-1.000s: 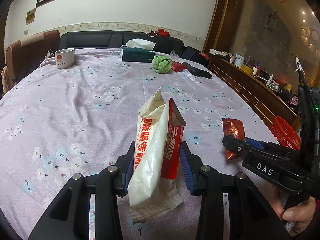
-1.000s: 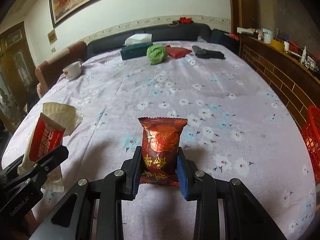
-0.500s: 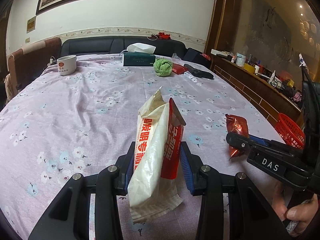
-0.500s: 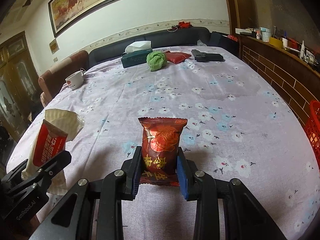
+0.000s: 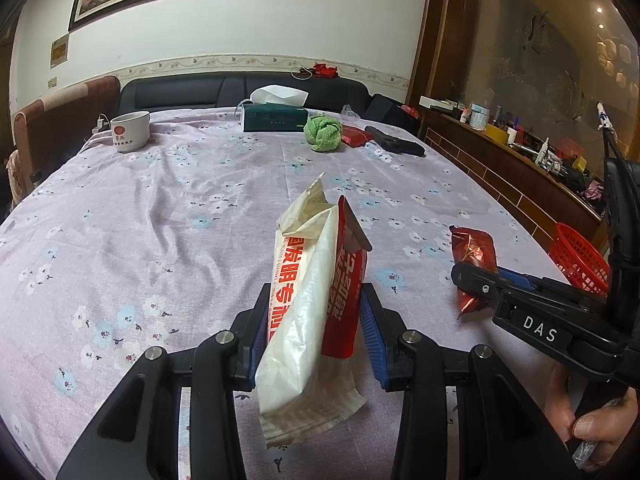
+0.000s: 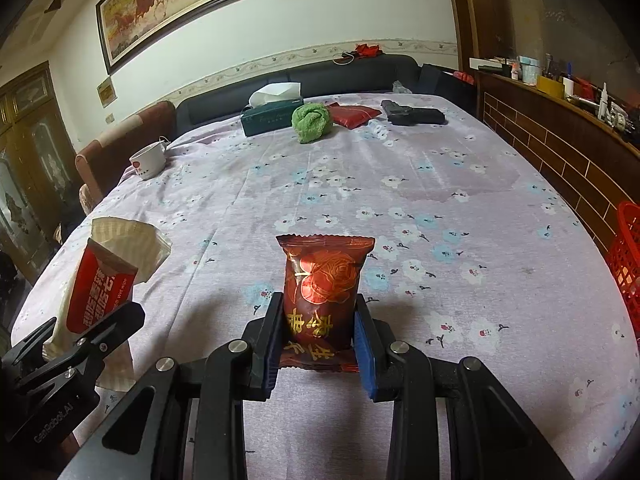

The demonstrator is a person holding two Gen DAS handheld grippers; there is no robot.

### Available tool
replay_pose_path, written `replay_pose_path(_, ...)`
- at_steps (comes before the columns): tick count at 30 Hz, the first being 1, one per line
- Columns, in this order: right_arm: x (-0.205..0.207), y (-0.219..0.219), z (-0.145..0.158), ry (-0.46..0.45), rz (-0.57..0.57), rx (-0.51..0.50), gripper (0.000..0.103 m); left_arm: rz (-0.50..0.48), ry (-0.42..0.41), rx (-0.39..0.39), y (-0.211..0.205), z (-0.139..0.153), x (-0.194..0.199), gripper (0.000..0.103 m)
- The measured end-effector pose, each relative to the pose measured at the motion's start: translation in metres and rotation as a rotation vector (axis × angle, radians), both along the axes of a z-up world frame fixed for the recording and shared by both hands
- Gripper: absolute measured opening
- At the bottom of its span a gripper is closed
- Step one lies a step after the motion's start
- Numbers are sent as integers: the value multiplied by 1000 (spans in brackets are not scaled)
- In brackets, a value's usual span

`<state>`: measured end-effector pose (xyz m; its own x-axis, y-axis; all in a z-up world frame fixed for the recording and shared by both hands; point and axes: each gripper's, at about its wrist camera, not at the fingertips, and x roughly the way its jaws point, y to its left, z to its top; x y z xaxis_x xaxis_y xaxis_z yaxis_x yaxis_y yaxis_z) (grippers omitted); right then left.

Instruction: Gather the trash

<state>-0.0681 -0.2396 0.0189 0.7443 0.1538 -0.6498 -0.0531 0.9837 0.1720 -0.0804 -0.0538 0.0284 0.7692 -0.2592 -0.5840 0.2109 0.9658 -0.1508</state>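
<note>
My left gripper [image 5: 316, 312] is shut on a torn white and red wet-wipe wrapper [image 5: 316, 292], held upright above the flowered tablecloth. That wrapper [image 6: 104, 280] also shows at the left of the right wrist view. My right gripper [image 6: 318, 320] is shut on a dark red snack packet [image 6: 322, 280] with gold print, standing upright between the blue pads. From the left wrist view the same packet [image 5: 472, 252] sticks out of the right gripper at the right. A red mesh basket [image 5: 580, 260] sits past the table's right edge, also in the right wrist view as a basket [image 6: 628, 256].
At the table's far end are a white cup [image 5: 130, 130], a green tissue box [image 5: 276, 118], a green cloth ball [image 5: 323, 133], a red pouch [image 6: 354, 114] and a black object [image 6: 412, 114]. A wooden cabinet [image 6: 560, 152] runs along the right side. A hand [image 5: 588, 428] holds the right gripper.
Both grippers keep their hold on the wrappers. The views have drawn back and tilted up a little, so the table's far end looks lower and further away.
</note>
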Motion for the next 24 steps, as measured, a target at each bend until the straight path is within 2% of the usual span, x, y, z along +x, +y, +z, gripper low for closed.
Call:
replay_pose_path(5,-2,-11,4,36,-7,53,34,-14,12,-2,-2,1,3,40)
replay_pose_path(7,-7,-22,12,19,-31,59,34,-54,29,-37,-8,5,4,40)
replay_pose_path(11,-23,-55,33,-29,-104,81,34,-126,-10,-19,-34,24,-1,40)
replay_pose_path(17,-62,-134,61,-101,-257,132,34,-284,-2,-45,-95,55,2,40)
replay_pose_path(20,-82,-178,69,-127,-338,157,34,-396,5,-56,-139,71,1,40)
replay_pose_path(24,-106,-238,77,-151,-458,179,35,-538,83,-124,-204,80,12,40)
